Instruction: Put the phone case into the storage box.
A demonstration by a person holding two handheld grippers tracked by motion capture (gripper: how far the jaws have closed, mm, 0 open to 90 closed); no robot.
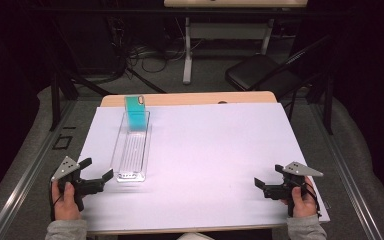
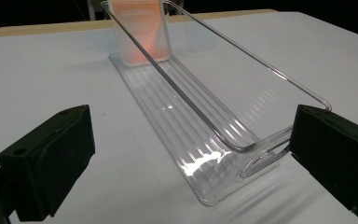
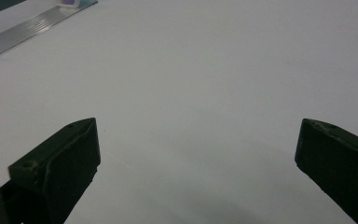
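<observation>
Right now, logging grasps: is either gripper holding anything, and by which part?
Nothing is held. The left gripper is open beside the clear tray; the right gripper is open over bare table.

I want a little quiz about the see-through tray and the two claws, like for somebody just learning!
1. True or false: the left claw is shut on the clear tray.
2. Which end of the tray holds the teal box: A) far end, B) near end, C) middle?
3. Fill in: the claw closer to the tray is the ____ one, not the right claw.

Key: 1. False, its jaws stand wide apart near the tray's near end. 2. A. 3. left.
</observation>
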